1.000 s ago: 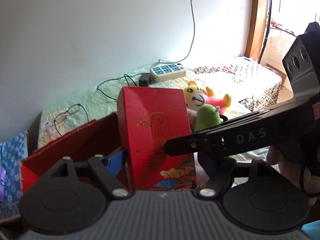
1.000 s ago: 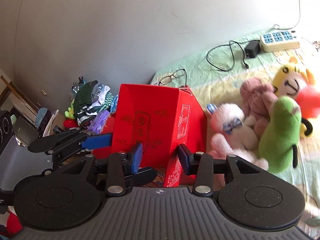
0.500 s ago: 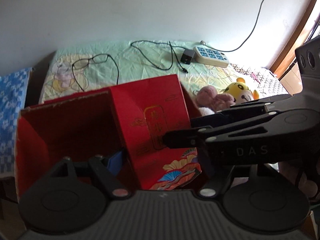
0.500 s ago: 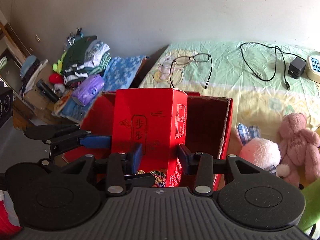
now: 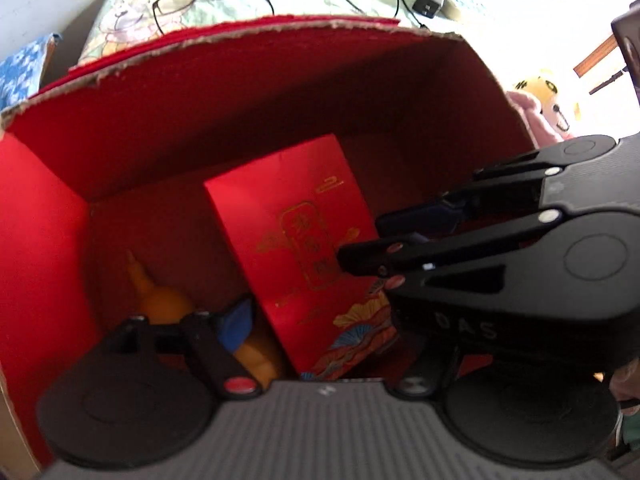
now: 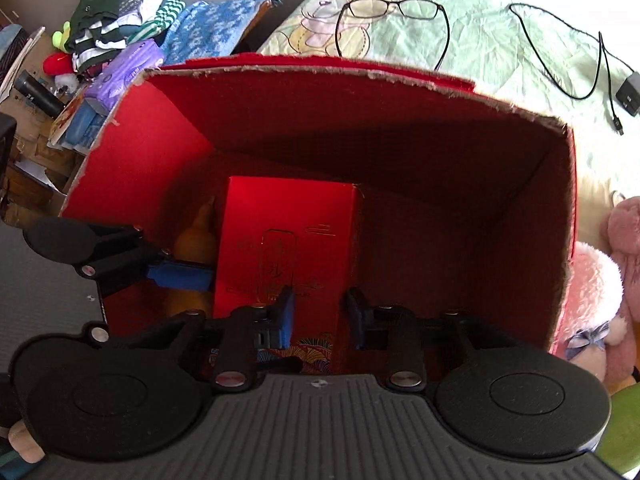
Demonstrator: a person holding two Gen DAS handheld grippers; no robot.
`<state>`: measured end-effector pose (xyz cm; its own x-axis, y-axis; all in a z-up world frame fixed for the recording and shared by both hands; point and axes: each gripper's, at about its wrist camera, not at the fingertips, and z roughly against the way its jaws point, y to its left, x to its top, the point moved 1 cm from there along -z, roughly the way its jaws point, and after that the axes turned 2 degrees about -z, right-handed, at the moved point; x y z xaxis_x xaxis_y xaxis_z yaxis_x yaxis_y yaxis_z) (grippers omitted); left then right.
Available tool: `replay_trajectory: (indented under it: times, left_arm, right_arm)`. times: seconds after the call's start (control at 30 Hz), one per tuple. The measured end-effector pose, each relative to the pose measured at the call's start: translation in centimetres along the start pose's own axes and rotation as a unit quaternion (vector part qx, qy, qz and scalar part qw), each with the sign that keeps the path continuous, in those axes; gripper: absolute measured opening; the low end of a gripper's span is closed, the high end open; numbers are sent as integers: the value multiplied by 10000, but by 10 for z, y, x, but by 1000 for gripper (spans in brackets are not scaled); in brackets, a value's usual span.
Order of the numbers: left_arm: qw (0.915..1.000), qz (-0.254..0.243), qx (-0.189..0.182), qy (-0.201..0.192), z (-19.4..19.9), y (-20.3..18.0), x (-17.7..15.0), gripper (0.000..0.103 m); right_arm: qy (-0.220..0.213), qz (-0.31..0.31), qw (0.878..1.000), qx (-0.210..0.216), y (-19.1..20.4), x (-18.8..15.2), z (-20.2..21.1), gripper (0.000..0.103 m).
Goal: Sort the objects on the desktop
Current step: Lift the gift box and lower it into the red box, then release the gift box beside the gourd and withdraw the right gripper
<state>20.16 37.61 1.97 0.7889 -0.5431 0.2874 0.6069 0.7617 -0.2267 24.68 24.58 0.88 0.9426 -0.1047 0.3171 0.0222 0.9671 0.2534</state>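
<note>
My left gripper and right gripper lower the red gift box inside the large red carton, beside an orange item already lying there. Left jaws straddle the box and are closing; whether the pads press on it I cannot tell. Right jaws are closing about its corner edge, contact likewise unclear. Judged progress: partway, since plush toys lie outside on the bedspread, as do glasses and a charger cable

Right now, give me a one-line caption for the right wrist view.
Both grippers lower a red gift box into the open red carton beside an orange toy.
</note>
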Motion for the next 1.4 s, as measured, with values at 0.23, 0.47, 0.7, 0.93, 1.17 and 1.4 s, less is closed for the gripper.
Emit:
replay_trajectory:
  times: [0.23, 0.47, 0.7, 0.93, 1.17, 1.4]
  left_arm:
    - [9996, -239, 98, 143, -1, 10, 3, 75]
    - [9997, -180, 136, 15, 17, 37, -9, 77]
    - [9997, -185, 27, -126, 31, 48, -22, 72]
    - [9987, -360, 209, -295, 26, 46, -15, 77]
    - [9984, -341, 270, -372, 20, 48, -12, 85]
    - [9968, -510, 372, -494, 15, 44, -15, 89]
  right_arm:
    - [183, -435, 9989, 80, -3, 2, -11, 29]
    - [358, -853, 9953, 289, -6, 0, -14, 30]
    - [444, -1490, 9847, 785, 5, 2, -27, 31]
    - [207, -1572, 9846, 740, 7, 4, -28, 37]
    - [20, -2203, 9697, 1052, -16, -3, -31, 37]
    - [-104, -2302, 9688, 910, -24, -7, -16, 36]
